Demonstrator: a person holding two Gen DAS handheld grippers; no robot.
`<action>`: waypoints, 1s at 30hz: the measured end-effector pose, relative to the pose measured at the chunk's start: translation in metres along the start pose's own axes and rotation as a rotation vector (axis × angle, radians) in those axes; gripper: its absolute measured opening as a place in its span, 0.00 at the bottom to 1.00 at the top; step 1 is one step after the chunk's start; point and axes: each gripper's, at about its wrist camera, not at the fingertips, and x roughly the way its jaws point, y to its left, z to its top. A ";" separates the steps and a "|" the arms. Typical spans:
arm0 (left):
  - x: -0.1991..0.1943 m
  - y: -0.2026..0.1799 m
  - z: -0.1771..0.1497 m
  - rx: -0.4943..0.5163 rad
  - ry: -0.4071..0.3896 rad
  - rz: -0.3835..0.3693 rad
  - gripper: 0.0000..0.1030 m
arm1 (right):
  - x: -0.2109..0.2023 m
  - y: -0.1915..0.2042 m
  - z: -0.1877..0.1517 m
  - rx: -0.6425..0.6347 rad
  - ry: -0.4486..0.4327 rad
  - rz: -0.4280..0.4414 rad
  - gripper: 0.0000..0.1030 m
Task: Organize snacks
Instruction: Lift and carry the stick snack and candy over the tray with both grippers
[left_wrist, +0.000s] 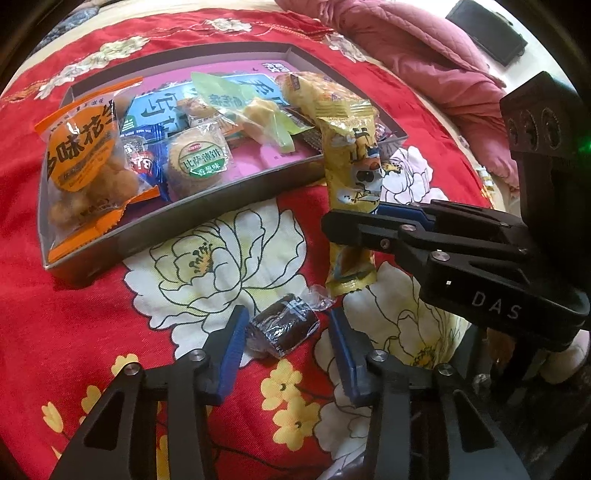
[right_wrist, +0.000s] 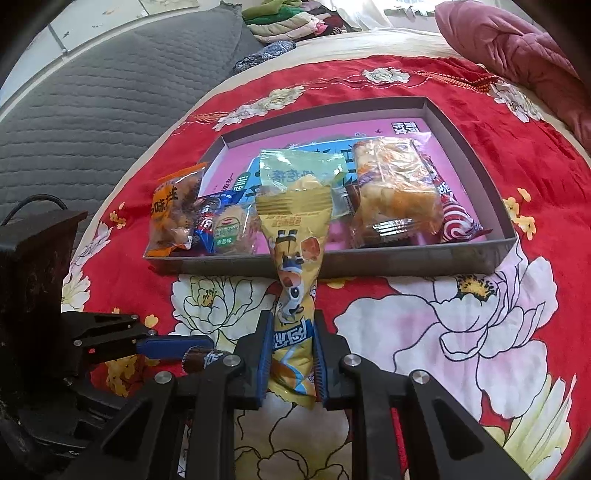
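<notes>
- The right gripper (right_wrist: 290, 363) has its jaws clamped on the lower part of a long yellow snack packet (right_wrist: 293, 280), and the packet stands up out of the grip with its top seal leaning over the near wall of the tray (right_wrist: 421, 258)
- That packet looks light and puffed with air; the film is glossy and likely slippery, so the flat crimped end below the pads is a surer hold than the bulging middle, and a hard squeeze risks crushing what is inside
- The left gripper (left_wrist: 286, 339) has its jaws apart on either side of a small dark wrapped sweet (left_wrist: 282, 328), which lies on the red flowered bedspread (left_wrist: 92, 332) on the near side of the tray; no pad presses on it so far as I can see
- The sweet looks small, fairly firm and very light, wrapped in crinkly clear film with a twisted end; I judge the body the place to pinch, since the twisted tail would slide or tear free
- On the soft bedspread the sweet may sink or roll as the jaws close, so a low, square approach seems wise
- Inside the tray lie an orange bag of nuts (left_wrist: 83, 155) at its left end, a round biscuit pack (left_wrist: 195, 164) beside it, a pale green packet (right_wrist: 303, 171) near the middle and a clear pack of golden pastry (right_wrist: 395, 192) towards the right
- All of these look like thin film packs, light and easily dented, so anything added is best laid down rather than dropped on them
</notes>
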 end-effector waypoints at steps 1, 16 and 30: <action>0.000 0.000 0.000 0.000 0.000 0.001 0.43 | 0.000 0.000 0.000 0.001 0.002 0.000 0.20; -0.010 -0.005 0.002 0.016 -0.035 -0.001 0.37 | -0.004 0.000 -0.002 -0.009 -0.011 -0.015 0.19; -0.036 -0.004 0.007 -0.001 -0.124 0.003 0.37 | -0.024 -0.002 -0.003 0.004 -0.043 -0.012 0.19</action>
